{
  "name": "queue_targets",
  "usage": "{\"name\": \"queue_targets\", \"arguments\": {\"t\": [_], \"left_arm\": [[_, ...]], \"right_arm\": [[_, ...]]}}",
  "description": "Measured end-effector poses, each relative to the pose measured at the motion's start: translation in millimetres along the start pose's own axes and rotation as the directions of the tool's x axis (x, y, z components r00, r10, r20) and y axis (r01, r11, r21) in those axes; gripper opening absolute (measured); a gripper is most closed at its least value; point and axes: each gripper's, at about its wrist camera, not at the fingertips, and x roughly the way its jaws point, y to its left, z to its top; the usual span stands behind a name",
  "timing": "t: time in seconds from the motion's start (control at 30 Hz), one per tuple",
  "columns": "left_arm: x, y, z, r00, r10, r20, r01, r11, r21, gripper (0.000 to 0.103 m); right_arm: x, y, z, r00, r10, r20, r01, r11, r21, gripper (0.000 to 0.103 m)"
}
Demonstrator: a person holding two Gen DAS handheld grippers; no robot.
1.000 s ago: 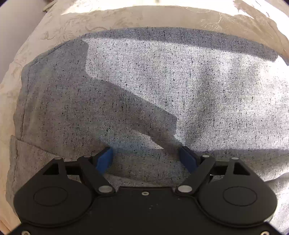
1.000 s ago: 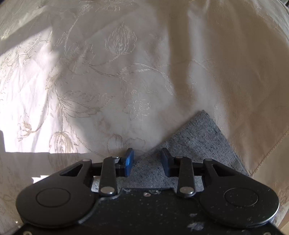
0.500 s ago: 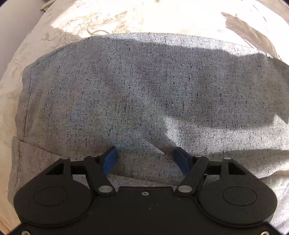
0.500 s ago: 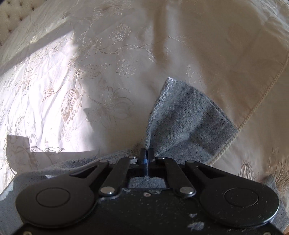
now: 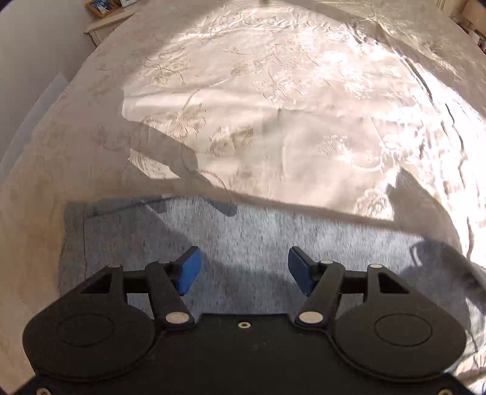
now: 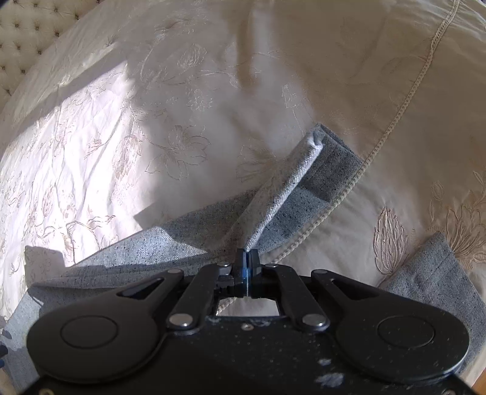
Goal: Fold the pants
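The grey speckled pants (image 5: 273, 231) lie flat on a cream embroidered bedspread (image 5: 273, 106), filling the lower part of the left wrist view. My left gripper (image 5: 244, 264) hovers above them, open, its blue pads apart with nothing pinched between them. In the right wrist view my right gripper (image 6: 246, 255) is shut on a corner of the pants (image 6: 288, 188). That corner rises off the bed as a taut fold running up and to the right. Another part of the pants (image 6: 431, 273) lies at the lower right.
The bedspread (image 6: 152, 136) spreads wide beyond the pants, with a corded seam (image 6: 395, 121) crossing at the right. A tufted headboard (image 6: 30, 30) shows at the top left of the right wrist view. A small bedside table (image 5: 106, 12) stands past the bed's far left corner.
The left gripper has lifted and pulled back, so the pants now fill only the lower view; its jaws narrowed slightly. The right gripper closed on the pants corner and carried it up and sideways.
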Motion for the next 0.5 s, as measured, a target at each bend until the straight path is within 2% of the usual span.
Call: {"name": "queue_targets", "arguments": {"t": [0.07,0.17,0.3,0.4,0.5], "left_arm": [[8,-2,21,1.0,0.012,-0.028,-0.013,1.0,-0.012,0.067],[25,0,44,0.996,-0.008,-0.093,0.002,0.998,-0.069,0.067],[51,6,59,0.986,-0.006,-0.164,-0.021,0.986,-0.163,0.067],[77,2,59,0.965,0.018,-0.262,-0.06,0.986,-0.153,0.067],[95,-2,49,0.946,0.052,-0.321,-0.095,0.988,-0.12,0.068]], "right_arm": [[0,-1,-2,1.0,0.001,0.004,-0.001,1.0,-0.005,0.001],[5,4,-2,1.0,-0.003,0.011,0.004,1.0,-0.014,0.001],[7,10,0,1.0,-0.007,0.016,0.008,1.0,-0.011,0.001],[7,11,-1,1.0,-0.01,0.014,0.01,1.0,-0.009,0.001],[6,10,-1,1.0,-0.011,0.012,0.011,1.0,-0.005,0.001]]}}
